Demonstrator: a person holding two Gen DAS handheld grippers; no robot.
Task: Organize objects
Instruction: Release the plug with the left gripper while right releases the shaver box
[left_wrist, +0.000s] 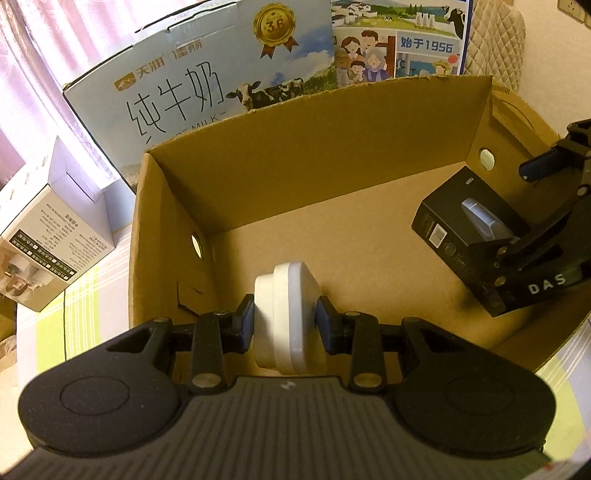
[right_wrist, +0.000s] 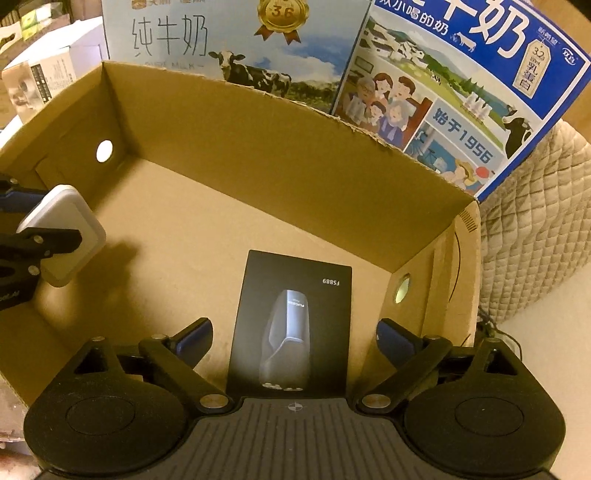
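Note:
An open brown cardboard box (left_wrist: 332, 147) fills both views. My left gripper (left_wrist: 285, 325) is shut on a white rounded-square device (left_wrist: 284, 295), held on edge just above the box floor near its front left. The right wrist view shows the same white device (right_wrist: 70, 236) at the left edge. A black product box (right_wrist: 295, 314) printed with a shaver picture lies inside the cardboard box (right_wrist: 258, 155) near its right wall. My right gripper (right_wrist: 293, 334) stands open around it, with a gap between each pad and the box's sides. The left wrist view shows the black box (left_wrist: 461, 221) at the right.
Two printed milk cartons (left_wrist: 192, 74) (left_wrist: 399, 44) stand right behind the cardboard box. A small white product box (left_wrist: 55, 236) sits to its left on a green-striped cloth (left_wrist: 92, 288). A quilted cushion (right_wrist: 535, 240) lies to the right.

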